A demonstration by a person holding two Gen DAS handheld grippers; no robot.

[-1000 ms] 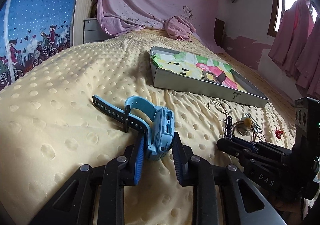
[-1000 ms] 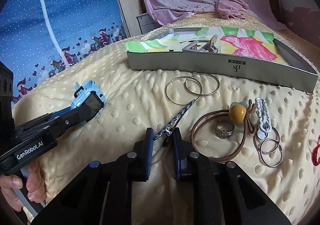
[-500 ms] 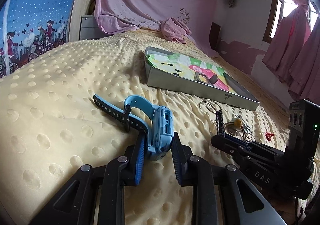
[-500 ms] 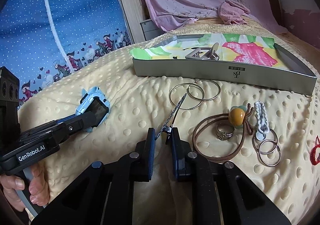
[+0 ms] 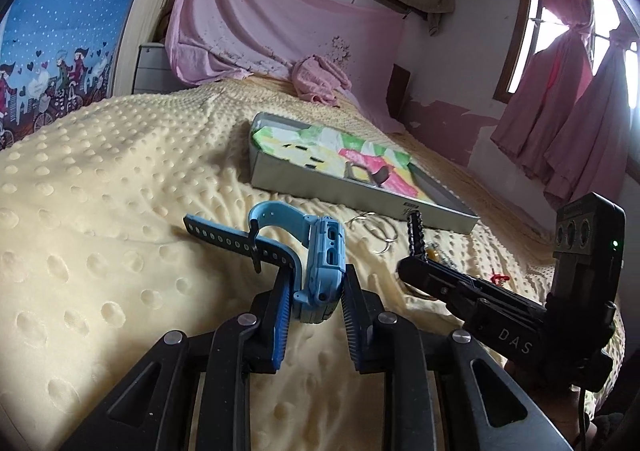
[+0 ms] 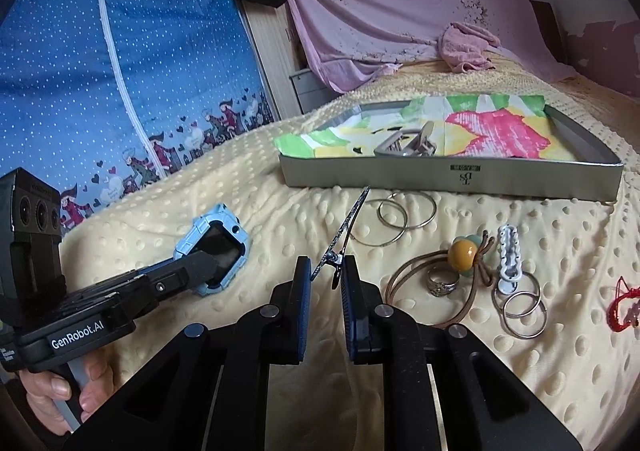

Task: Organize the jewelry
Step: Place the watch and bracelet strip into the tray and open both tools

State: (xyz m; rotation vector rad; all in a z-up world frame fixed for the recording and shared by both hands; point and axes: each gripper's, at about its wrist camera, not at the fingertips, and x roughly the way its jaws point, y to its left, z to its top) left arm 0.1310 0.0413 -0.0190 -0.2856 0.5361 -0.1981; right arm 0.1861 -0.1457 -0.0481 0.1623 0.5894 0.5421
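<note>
Above the yellow blanket (image 6: pixel 520 371), the left gripper (image 5: pixel 314 293) clamps the blue watch (image 5: pixel 320 271) and the right gripper (image 6: pixel 325 278) pinches a slim hair clip (image 6: pixel 344 235), both lifted clear, apparently bound for the grey tray (image 6: pixel 440 181).

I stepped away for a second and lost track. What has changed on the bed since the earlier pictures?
The right gripper has tipped the dark hair clip up off the blanket; it now points toward the tray. The left gripper stays clamped on the blue watch. Rings, hair tie and white clip lie as before.
</note>
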